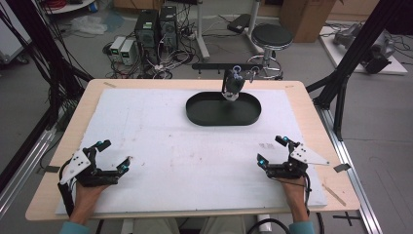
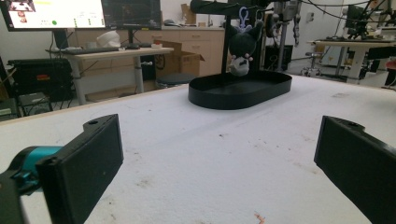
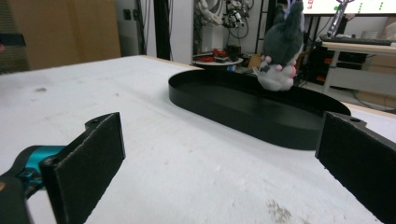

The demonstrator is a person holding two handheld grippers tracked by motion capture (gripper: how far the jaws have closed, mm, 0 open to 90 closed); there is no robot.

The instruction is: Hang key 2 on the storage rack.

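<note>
A black oval tray [image 1: 199, 113] [image 2: 261, 93] [image 3: 219, 109] lies at the far middle of the white mat. Above it a small dark plush toy [image 1: 233, 86] [image 2: 242, 44] [image 3: 280, 46] hangs by a blue clip from a black bar [image 1: 214, 66]. My left gripper [image 1: 115, 156] [image 2: 219, 168] rests open on the mat at the near left, with nothing between its jaws. At the near right my right gripper [image 1: 271, 150] [image 3: 224, 168] also stands open with nothing in it. Both are far from the tray.
The white mat [image 1: 160, 146] covers a wooden table [image 1: 304, 105]. Behind the table stand a black stool [image 1: 272, 36], computer cases [image 1: 156, 29] and cables on the floor. Black frame posts [image 1: 358, 46] rise at both sides.
</note>
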